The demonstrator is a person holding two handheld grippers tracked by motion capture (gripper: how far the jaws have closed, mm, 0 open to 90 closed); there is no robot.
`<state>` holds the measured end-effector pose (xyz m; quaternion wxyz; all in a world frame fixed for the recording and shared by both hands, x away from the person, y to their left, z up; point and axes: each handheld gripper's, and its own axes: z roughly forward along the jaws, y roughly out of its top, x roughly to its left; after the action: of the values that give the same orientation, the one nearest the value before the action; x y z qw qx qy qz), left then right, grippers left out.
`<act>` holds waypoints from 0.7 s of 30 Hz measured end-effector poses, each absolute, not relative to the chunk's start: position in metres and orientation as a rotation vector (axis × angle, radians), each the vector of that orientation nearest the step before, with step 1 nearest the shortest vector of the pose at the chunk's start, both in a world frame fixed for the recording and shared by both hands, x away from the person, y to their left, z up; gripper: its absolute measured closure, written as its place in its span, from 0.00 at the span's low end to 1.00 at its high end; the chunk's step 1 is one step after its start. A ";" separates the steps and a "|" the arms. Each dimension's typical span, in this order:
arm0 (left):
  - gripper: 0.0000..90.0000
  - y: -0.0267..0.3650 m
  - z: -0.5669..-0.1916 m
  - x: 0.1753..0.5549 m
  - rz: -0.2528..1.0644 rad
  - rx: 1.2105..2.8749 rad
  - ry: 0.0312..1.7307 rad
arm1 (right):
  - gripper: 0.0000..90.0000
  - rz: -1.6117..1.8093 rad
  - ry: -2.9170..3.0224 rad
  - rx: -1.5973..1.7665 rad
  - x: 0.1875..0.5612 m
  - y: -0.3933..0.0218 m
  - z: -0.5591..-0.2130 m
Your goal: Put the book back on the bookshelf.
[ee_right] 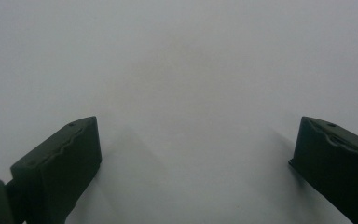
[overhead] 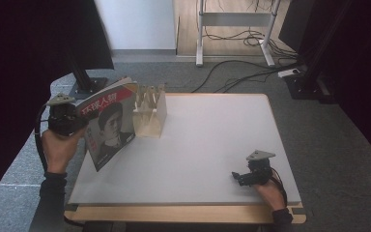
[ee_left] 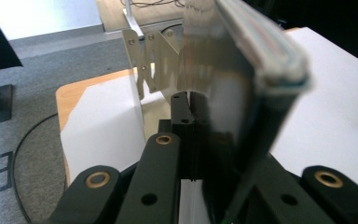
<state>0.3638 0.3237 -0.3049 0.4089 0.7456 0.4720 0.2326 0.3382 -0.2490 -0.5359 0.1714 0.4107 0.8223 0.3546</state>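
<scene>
At the left edge of the desk, the left tongs (overhead: 79,120) hold a thick glossy magazine with a portrait cover (overhead: 110,126) upright.

Left tongs: jaws clamped tight on the magazine's edge, seen close in the left gripper view; magazine held clear of the white desk (overhead: 212,145), tilted slightly, its far side just beside the pale wooden slotted rack (overhead: 150,112) standing at the desk's back left. Right tongs (overhead: 237,178): jaws spread wide with nothing between them, resting low over bare desk surface near the front right corner, well apart from magazine and rack. Grey carpet (overhead: 328,135) surrounds the desk.
</scene>
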 end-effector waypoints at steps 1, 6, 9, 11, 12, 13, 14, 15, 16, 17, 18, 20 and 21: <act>0.97 0.323 -0.305 0.367 0.587 1.874 1.195 | 0.00 1.007 2.334 1.167 0.338 -0.249 -0.536; 0.97 0.318 -0.306 0.382 0.601 1.855 1.225 | 0.00 1.006 2.336 1.166 0.338 -0.249 -0.536; 0.97 0.313 -0.309 0.391 0.627 1.856 1.244 | 0.00 1.004 2.336 1.166 0.338 -0.249 -0.536; 0.97 0.310 -0.311 0.397 0.640 1.847 1.250 | 0.00 1.004 2.336 1.162 0.338 -0.249 -0.536; 0.97 0.309 -0.312 0.400 0.649 1.838 1.253 | 0.00 1.004 2.336 1.161 0.338 -0.249 -0.536; 0.97 0.308 -0.313 0.403 0.652 1.829 1.256 | 0.00 1.004 2.336 1.161 0.338 -0.249 -0.536; 0.97 0.308 -0.314 0.407 0.651 1.818 1.260 | 0.00 1.004 2.336 1.161 0.338 -0.249 -0.536; 0.97 0.307 -0.315 0.410 0.656 1.810 1.260 | 0.00 1.004 2.336 1.160 0.338 -0.249 -0.536; 0.97 0.306 -0.316 0.413 0.659 1.803 1.259 | 0.00 1.004 2.336 1.160 0.338 -0.249 -0.536; 0.97 0.305 -0.317 0.417 0.658 1.799 1.263 | 0.00 1.004 2.336 1.160 0.338 -0.249 -0.536; 0.97 0.304 -0.317 0.419 0.663 1.795 1.264 | 0.00 1.005 2.336 1.160 0.338 -0.249 -0.536; 0.97 0.302 -0.319 0.425 0.665 1.778 1.264 | 0.00 1.005 2.334 1.159 0.338 -0.249 -0.536; 0.97 0.302 -0.320 0.428 0.666 1.770 1.264 | 0.00 1.005 2.334 1.160 0.338 -0.249 -0.536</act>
<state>0.4276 0.3016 -0.3201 0.4200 0.7061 0.5044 0.2657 0.3381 -0.2489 -0.5362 0.1735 0.4089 0.8229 0.3543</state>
